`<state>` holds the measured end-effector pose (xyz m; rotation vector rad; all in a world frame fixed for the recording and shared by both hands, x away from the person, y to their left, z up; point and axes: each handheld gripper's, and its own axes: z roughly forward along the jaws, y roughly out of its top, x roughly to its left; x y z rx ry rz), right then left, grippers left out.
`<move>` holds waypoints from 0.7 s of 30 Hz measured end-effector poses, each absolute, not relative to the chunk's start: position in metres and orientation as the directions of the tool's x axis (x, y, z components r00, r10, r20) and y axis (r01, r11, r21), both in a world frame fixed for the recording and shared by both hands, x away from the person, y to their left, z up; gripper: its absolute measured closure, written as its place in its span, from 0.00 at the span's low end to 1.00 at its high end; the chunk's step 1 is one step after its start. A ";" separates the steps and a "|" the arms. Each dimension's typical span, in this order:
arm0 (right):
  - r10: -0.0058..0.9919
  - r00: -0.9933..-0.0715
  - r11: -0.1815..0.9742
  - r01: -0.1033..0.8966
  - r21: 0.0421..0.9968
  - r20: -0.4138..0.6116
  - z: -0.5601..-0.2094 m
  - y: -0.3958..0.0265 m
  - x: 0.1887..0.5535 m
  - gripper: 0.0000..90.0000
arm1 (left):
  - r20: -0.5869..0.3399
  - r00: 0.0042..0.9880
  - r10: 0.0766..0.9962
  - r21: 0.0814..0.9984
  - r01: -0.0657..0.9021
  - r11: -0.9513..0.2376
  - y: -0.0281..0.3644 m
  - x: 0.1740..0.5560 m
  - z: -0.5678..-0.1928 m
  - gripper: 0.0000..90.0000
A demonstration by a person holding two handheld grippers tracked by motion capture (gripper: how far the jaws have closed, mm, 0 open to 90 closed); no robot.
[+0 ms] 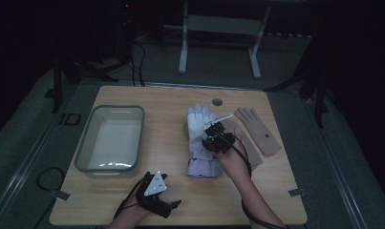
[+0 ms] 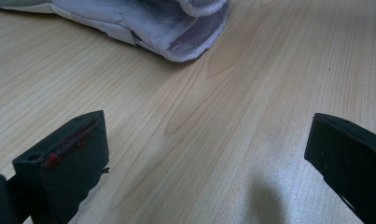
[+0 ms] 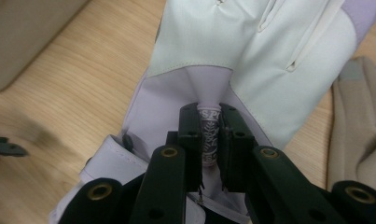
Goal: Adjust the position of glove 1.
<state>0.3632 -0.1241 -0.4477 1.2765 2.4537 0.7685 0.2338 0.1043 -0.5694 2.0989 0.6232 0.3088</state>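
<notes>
The right tool point(image 3: 209, 135) was pinched shut on a printed tab of the white-and-lilac glove point(image 1: 202, 140), which lay near the middle of the wooden desk point(image 1: 166, 102), just beside a beige glove point(image 1: 259, 130). The left tool point(image 2: 206, 154) rested near the desk's front edge, jaws spread wide, gripping nothing. A clear bin point(image 1: 85, 148) stood at the left.

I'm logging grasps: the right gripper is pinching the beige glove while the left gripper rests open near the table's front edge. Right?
Not quite. The right gripper is shut on the white glove, as the right gripper view shows; the beige glove lies untouched beside it. The left gripper is open.
</notes>
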 end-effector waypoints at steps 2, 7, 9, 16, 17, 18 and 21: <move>0.822 -0.570 0.468 0.689 0.554 0.014 -0.456 -0.123 0.370 0.90 | -0.013 0.843 0.538 0.823 0.315 -0.473 0.104 0.234 -0.569 0.00; 0.834 -0.551 0.465 0.711 0.528 0.008 -0.469 -0.123 0.380 0.89 | -0.009 0.845 0.535 0.821 0.312 -0.478 0.104 0.234 -0.569 0.00; 0.833 -0.554 0.466 0.713 0.524 0.013 -0.471 -0.123 0.381 0.89 | -0.008 0.845 0.534 0.822 0.310 -0.478 0.104 0.233 -0.569 0.00; 0.832 -0.553 0.465 0.733 0.496 0.038 -0.487 -0.120 0.388 0.88 | -0.003 0.846 0.533 0.819 0.308 -0.484 0.104 0.233 -0.569 0.00; 0.832 -0.553 0.467 0.734 0.494 0.035 -0.489 -0.119 0.388 0.88 | -0.004 0.846 0.533 0.819 0.309 -0.484 0.104 0.233 -0.569 0.00; 0.832 -0.553 0.463 0.735 0.495 0.042 -0.490 -0.118 0.389 0.88 | -0.004 0.846 0.533 0.819 0.309 -0.484 0.104 0.233 -0.569 0.00; 0.834 -0.550 0.457 0.736 0.499 0.047 -0.492 -0.119 0.390 0.87 | -0.006 0.846 0.533 0.818 0.310 -0.484 0.104 0.233 -0.569 0.00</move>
